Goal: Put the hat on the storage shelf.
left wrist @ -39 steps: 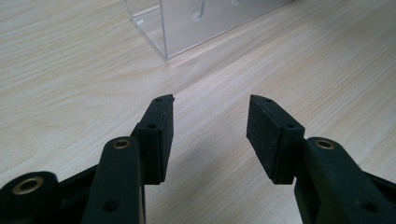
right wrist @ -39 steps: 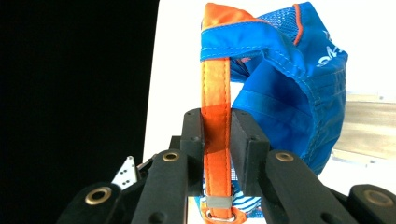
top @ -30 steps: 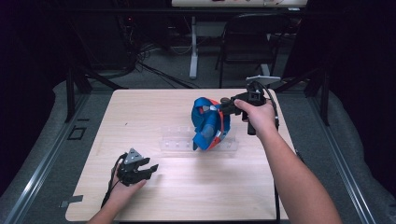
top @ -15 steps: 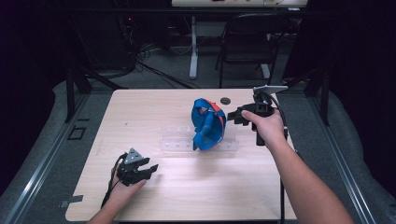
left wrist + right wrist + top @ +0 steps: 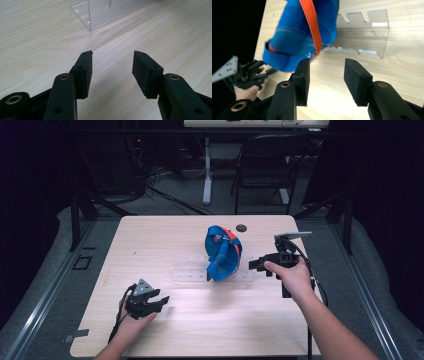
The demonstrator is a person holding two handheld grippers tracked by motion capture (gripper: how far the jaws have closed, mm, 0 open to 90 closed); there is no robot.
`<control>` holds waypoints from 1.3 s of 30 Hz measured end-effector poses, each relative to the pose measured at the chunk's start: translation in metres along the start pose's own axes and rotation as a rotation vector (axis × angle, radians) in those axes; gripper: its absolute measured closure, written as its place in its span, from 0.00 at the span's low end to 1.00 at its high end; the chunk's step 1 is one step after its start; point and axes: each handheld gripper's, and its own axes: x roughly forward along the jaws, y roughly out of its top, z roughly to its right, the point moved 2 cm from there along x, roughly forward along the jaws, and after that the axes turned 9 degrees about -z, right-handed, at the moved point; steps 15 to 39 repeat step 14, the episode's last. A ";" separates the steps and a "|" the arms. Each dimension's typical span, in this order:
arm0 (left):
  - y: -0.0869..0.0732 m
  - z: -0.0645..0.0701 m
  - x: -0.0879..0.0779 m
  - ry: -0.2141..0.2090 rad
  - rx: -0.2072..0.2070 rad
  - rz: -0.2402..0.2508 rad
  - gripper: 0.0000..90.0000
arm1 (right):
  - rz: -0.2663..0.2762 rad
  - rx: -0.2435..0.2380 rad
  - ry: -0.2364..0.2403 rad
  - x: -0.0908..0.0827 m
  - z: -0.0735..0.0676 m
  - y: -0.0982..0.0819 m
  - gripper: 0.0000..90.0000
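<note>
Left gripper [image 5: 159,301]: you are holding it low over the light wooden table [image 5: 150,245] at your near left, jaws standing apart with nothing between the pads.
Ahead of the left gripper: the bare table is lying under the jaws, and the corner of the clear acrylic slotted rack [image 5: 100,12] is sitting farther off, well apart from the tips.
Right gripper [image 5: 253,265]: you are holding it at the right side of the table, jaws spread and gripping nothing, tips pointing toward the bundle.
Blue fabric bundle with an orange strap [image 5: 222,254]: it is sitting on the clear rack, just beyond your right gripper's tips; in the right gripper view [image 5: 304,30] it is looming over the left jaw, and I cannot tell whether it is touching that jaw.
Clear rack from the right gripper: its notched wall [image 5: 367,22] is standing ahead of the right jaw, apart from it.
Small dark round disc [image 5: 241,227]: it is lying on the table beyond the bundle, far from both grippers.
Your left hand [image 5: 245,92]: it is showing beyond the right gripper, holding the other gripper.
</note>
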 end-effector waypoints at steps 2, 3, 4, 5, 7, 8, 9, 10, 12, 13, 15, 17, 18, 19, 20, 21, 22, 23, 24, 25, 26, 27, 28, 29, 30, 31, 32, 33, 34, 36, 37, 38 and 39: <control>0.000 0.000 0.000 0.001 -0.007 0.005 0.56 | 0.001 -0.007 -0.008 0.000 0.004 -0.006 0.63; 0.000 0.000 0.000 0.002 -0.009 0.007 0.56 | 0.013 -0.002 -0.005 0.000 0.005 -0.009 0.62; 0.000 0.000 -0.001 0.003 -0.009 0.007 0.56 | 0.009 -0.009 -0.005 0.000 0.008 -0.011 0.62; 0.000 0.000 -0.001 0.005 -0.006 0.007 0.56 | 0.011 -0.010 -0.013 0.000 0.010 -0.014 0.62; 0.000 0.000 0.000 0.003 -0.007 0.005 0.56 | 0.013 -0.016 -0.020 0.001 0.014 -0.019 0.62; 0.000 0.000 0.000 0.003 -0.005 0.005 0.56 | 0.016 -0.012 -0.022 0.002 0.016 -0.022 0.62; 0.000 0.000 -0.001 0.002 -0.009 0.005 0.56 | 0.009 -0.015 -0.018 0.002 0.019 -0.025 0.62; 0.001 0.000 0.000 0.002 -0.012 0.010 0.56 | 0.012 -0.014 -0.017 0.003 0.021 -0.028 0.61; 0.001 0.000 0.000 0.001 -0.012 0.012 0.56 | 0.012 -0.017 -0.021 0.004 0.023 -0.032 0.61; 0.001 0.001 0.000 0.001 -0.012 0.013 0.56 | 0.016 -0.027 -0.023 0.005 0.025 -0.035 0.60; 0.002 0.001 0.001 0.000 -0.010 0.013 0.56 | 0.014 -0.030 -0.032 0.006 0.026 -0.037 0.60; 0.002 0.001 0.001 0.000 -0.010 0.013 0.56 | 0.014 -0.030 -0.032 0.006 0.026 -0.037 0.60; 0.002 0.001 0.001 0.000 -0.010 0.013 0.56 | 0.014 -0.030 -0.032 0.006 0.026 -0.037 0.60; 0.002 0.001 0.001 0.000 -0.010 0.013 0.56 | 0.014 -0.030 -0.032 0.006 0.026 -0.037 0.60; 0.002 0.001 0.001 0.000 -0.010 0.013 0.56 | 0.014 -0.030 -0.032 0.006 0.026 -0.037 0.60; 0.002 0.001 0.001 0.000 -0.010 0.013 0.56 | 0.014 -0.030 -0.032 0.006 0.026 -0.037 0.60; 0.002 0.001 0.001 0.000 -0.010 0.013 0.56 | 0.014 -0.030 -0.032 0.006 0.026 -0.037 0.60; 0.002 0.001 0.001 0.000 -0.010 0.013 0.56 | 0.014 -0.030 -0.032 0.006 0.026 -0.037 0.60; 0.002 0.001 0.001 0.000 -0.010 0.013 0.56 | 0.014 -0.030 -0.032 0.006 0.026 -0.037 0.60; 0.002 0.001 0.001 0.000 -0.010 0.013 0.56 | 0.014 -0.030 -0.032 0.006 0.026 -0.037 0.60; 0.002 0.001 0.001 0.000 -0.010 0.013 0.56 | 0.014 -0.030 -0.032 0.006 0.026 -0.037 0.60; 0.002 0.001 0.001 0.000 -0.010 0.013 0.56 | 0.014 -0.030 -0.032 0.006 0.026 -0.037 0.60; 0.002 0.001 0.001 0.000 -0.010 0.013 0.56 | 0.014 -0.030 -0.032 0.006 0.026 -0.037 0.60; 0.002 0.001 0.001 0.000 -0.010 0.013 0.56 | 0.014 -0.030 -0.032 0.006 0.026 -0.037 0.60; 0.002 0.001 0.001 0.000 -0.010 0.013 0.56 | 0.014 -0.030 -0.032 0.006 0.026 -0.037 0.60; 0.002 0.001 0.001 0.000 -0.010 0.013 0.56 | 0.014 -0.030 -0.032 0.006 0.026 -0.037 0.60; 0.002 0.001 0.001 0.000 -0.010 0.013 0.56 | 0.014 -0.030 -0.032 0.006 0.026 -0.037 0.60; 0.002 0.001 0.001 0.000 -0.010 0.013 0.56 | 0.014 -0.030 -0.032 0.006 0.026 -0.037 0.60; 0.002 0.001 0.001 0.000 -0.010 0.013 0.56 | 0.014 -0.030 -0.032 0.006 0.026 -0.037 0.60; 0.002 0.001 0.001 0.000 -0.010 0.013 0.56 | 0.014 -0.030 -0.032 0.006 0.026 -0.037 0.60; 0.002 0.001 0.001 0.000 -0.010 0.013 0.56 | 0.014 -0.030 -0.032 0.006 0.026 -0.037 0.60; 0.002 0.001 0.001 0.000 -0.010 0.013 0.56 | 0.014 -0.030 -0.032 0.006 0.026 -0.037 0.60; 0.002 0.001 0.001 0.000 -0.010 0.013 0.56 | 0.014 -0.030 -0.032 0.006 0.026 -0.037 0.60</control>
